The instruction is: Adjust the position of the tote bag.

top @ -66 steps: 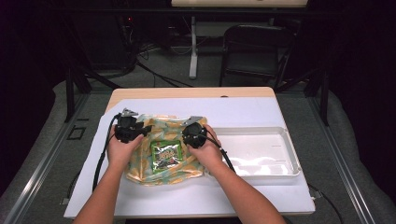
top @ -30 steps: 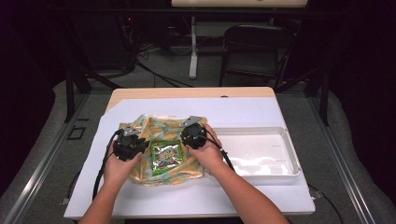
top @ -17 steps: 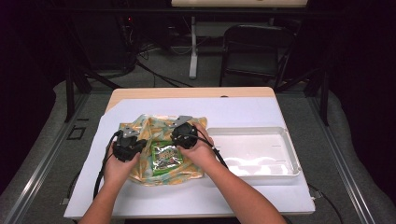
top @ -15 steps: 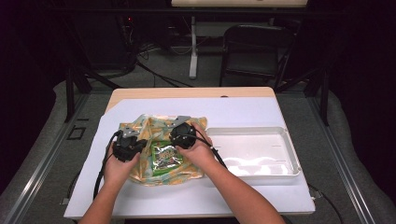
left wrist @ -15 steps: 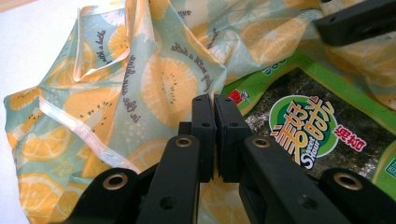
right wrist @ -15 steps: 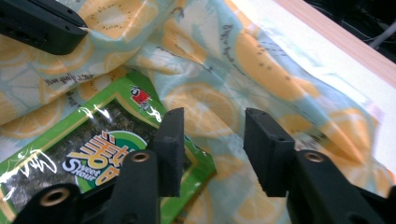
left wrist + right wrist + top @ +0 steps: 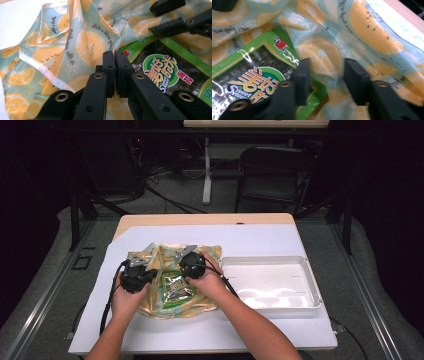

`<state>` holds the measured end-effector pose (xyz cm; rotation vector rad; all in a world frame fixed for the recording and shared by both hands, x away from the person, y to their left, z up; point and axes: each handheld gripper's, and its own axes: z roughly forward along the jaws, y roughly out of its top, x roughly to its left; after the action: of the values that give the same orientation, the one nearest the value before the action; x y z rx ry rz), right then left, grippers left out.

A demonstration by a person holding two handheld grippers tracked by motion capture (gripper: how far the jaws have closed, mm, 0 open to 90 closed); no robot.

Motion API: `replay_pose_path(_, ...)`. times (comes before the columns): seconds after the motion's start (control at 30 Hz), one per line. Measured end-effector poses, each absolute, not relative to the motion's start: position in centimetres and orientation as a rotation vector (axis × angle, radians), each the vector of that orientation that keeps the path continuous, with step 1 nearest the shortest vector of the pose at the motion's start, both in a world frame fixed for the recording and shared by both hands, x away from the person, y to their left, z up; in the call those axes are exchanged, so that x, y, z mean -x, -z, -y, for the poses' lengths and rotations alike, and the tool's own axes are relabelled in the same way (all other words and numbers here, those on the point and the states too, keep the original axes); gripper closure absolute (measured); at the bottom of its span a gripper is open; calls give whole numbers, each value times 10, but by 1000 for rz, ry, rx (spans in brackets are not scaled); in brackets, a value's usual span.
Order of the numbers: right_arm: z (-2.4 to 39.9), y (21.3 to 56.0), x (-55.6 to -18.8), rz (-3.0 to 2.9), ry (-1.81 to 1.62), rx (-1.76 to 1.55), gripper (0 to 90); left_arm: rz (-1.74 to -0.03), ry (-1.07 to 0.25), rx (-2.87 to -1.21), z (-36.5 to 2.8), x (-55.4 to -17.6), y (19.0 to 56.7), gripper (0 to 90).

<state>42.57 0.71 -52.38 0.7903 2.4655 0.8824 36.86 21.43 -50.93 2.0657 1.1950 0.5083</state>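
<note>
The left gripper (image 7: 111,56) has its 2 jaws pressed together; whether a fold of the citrus-print cloth (image 7: 82,42) is nipped between them cannot be told. The green snack packet (image 7: 162,71) lies on that cloth just right of these jaws.

The right gripper (image 7: 323,68) stands part open and has just been closing, its jaws straddling a cloth fold without pressing it; the packet's corner (image 7: 249,72) lies under its left jaw. Beyond the right hand (image 7: 210,280) sits a white tray (image 7: 312,287).
</note>
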Motion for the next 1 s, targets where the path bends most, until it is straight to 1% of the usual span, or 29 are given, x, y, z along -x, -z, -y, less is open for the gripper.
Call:
replay_pose_path(0.07, -7, 524, -427, -2469, -877, -797, 684, -1194, -507, -2071, -214, -368, 510, 876)
replay_pose_path(0.1, -8, 524, -427, -2471, -880, -808, 742, -1192, -510, -2074, -214, -368, 510, 876)
replay_pose_path(0.27, -10, 522, -431, -2455, -888, -845, 829, -1197, -510, -2079, -214, -368, 511, 876)
replay_pose_path(0.47, -10, 522, -440, -2457, -885, -909, 858, -1209, -514, -2060, -216, -368, 513, 876)
replay_pose_path(0.7, -6, 525, -452, -2433, -904, -1001, 855, -1205, -493, -2068, -219, -367, 512, 875)
replay_pose_path(1.0, -5, 535, -463, -2433, -852, -1046, 856, -1212, -498, -2060, -220, -367, 513, 875)
